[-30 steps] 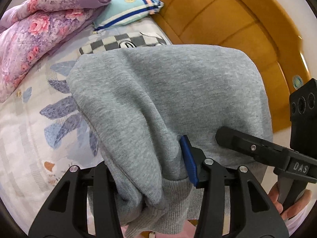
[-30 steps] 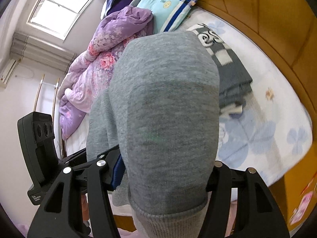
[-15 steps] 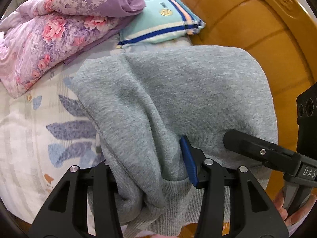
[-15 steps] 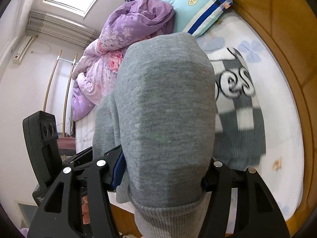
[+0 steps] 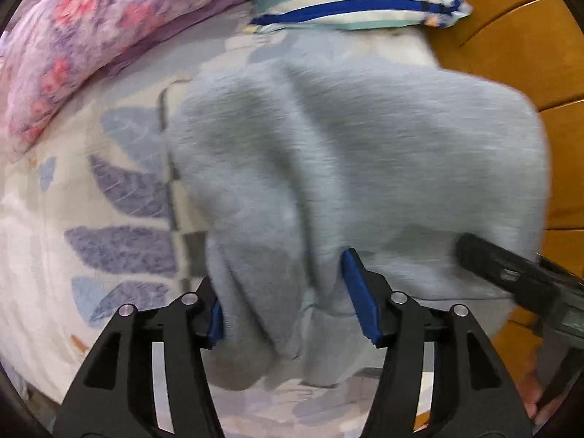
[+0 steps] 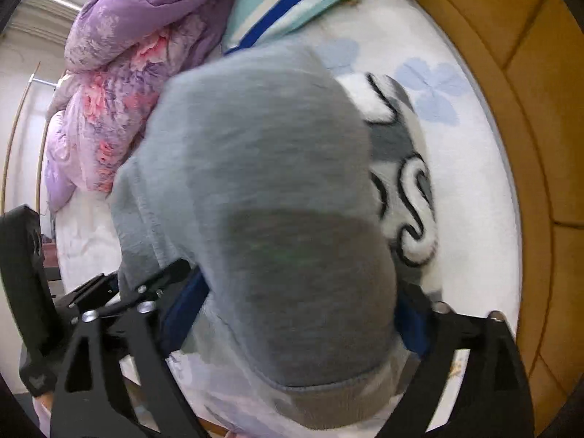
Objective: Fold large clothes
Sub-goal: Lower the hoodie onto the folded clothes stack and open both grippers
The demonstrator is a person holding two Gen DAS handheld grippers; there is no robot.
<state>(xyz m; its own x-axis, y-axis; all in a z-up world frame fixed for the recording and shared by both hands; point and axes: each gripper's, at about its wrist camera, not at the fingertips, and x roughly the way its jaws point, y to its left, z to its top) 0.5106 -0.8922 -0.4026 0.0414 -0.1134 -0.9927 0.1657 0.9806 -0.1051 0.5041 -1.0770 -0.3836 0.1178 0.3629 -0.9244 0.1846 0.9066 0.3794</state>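
A grey sweatshirt hangs bunched between the jaws of my left gripper, which points straight down over the bed. Its jaws are opening, and the blue pads stand a little off the cloth. In the right wrist view the same sweatshirt fills the wide gap of my right gripper, whose jaws are also opening, its ribbed hem sagging below. A folded grey and white checked sweater lies on the sheet right under the sweatshirt. Both views are blurred by motion.
The bed has a white sheet with blue leaf prints. A purple flowered quilt is heaped at the back left, beside a turquoise striped pillow. The wooden bed frame curves along the right.
Both grippers have sunk towards the bed with the sweatshirt, over the checked sweater. Both pairs of jaws now stand wider, the right much wider.
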